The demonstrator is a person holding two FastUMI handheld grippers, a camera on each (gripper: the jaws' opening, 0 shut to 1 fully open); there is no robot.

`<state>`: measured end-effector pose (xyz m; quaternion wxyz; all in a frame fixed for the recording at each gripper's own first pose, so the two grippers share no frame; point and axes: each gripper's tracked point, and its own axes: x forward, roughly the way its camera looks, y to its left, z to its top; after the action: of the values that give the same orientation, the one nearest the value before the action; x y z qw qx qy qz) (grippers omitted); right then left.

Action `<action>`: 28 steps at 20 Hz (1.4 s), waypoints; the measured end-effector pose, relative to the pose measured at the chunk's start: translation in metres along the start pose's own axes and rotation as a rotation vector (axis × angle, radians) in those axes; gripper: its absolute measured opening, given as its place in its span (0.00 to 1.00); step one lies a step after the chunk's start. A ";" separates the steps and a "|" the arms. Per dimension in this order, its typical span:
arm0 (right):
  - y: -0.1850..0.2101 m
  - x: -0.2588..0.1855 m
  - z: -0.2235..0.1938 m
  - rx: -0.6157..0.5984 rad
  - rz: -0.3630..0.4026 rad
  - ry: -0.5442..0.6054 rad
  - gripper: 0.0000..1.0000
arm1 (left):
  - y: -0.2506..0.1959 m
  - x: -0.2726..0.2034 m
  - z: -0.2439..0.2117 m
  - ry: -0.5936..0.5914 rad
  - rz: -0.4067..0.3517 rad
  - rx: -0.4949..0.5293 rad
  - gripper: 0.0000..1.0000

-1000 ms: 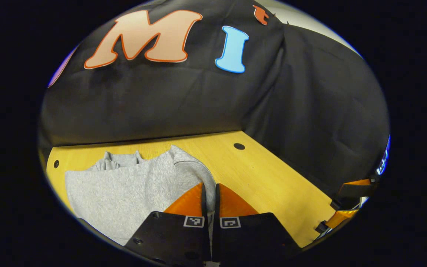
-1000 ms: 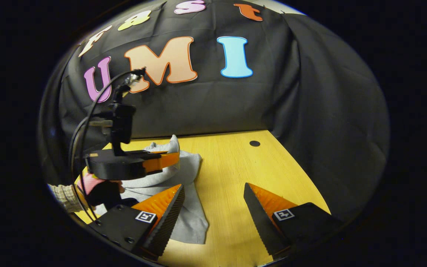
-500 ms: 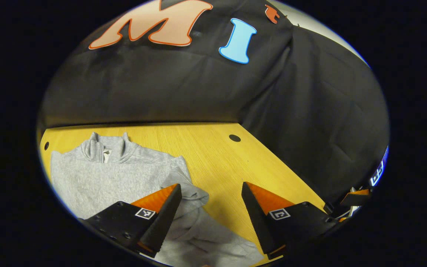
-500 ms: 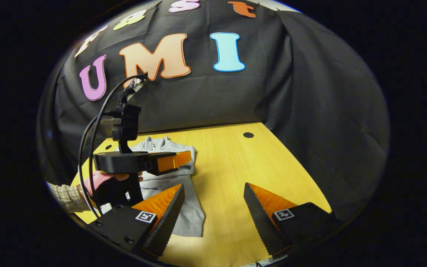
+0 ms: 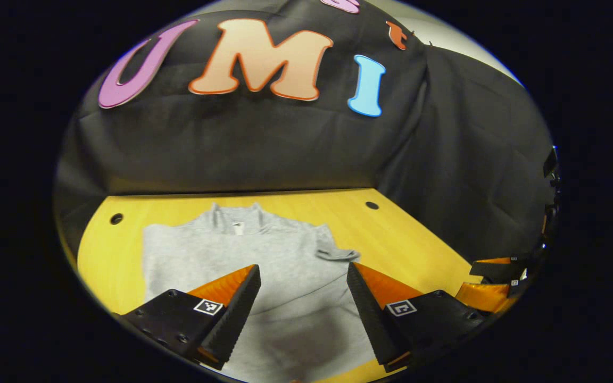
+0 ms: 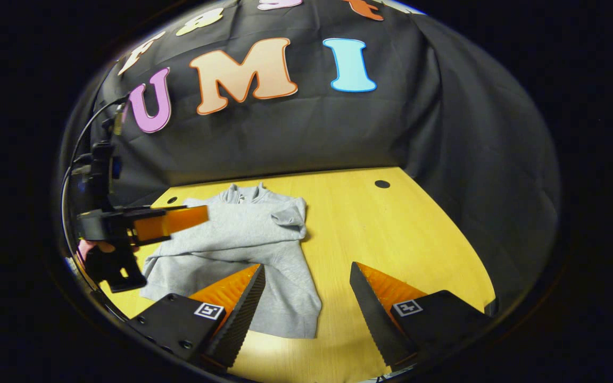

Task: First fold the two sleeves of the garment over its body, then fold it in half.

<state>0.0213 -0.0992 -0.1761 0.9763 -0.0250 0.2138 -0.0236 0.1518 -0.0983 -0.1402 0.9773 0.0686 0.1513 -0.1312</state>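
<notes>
Both my claws hang released above the yellow table point(image 5: 418, 250), gripping nothing. Spread flat on it, collar toward the wall, the grey garment point(image 5: 264, 260) lies under my left gripper point(image 5: 302, 298) and just left of my right gripper point(image 6: 306, 303), its cuff point(image 6: 289, 217) folded over its body.
</notes>
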 end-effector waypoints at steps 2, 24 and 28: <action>0.005 0.006 -0.010 -0.014 0.015 0.014 0.99 | 0.035 -0.031 -0.015 0.002 0.072 -0.019 0.95; 0.009 0.043 -0.148 -0.088 0.030 0.276 0.94 | 0.133 -0.146 -0.217 0.309 0.384 -0.176 0.94; 0.011 0.043 -0.150 -0.088 0.043 0.272 0.89 | 0.131 -0.146 -0.217 0.304 0.391 -0.161 0.88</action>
<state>-0.0021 -0.0963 -0.3311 0.9365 -0.0597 0.3455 0.0034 -0.0065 0.0994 -0.2872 0.9525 0.0373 0.2902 0.0844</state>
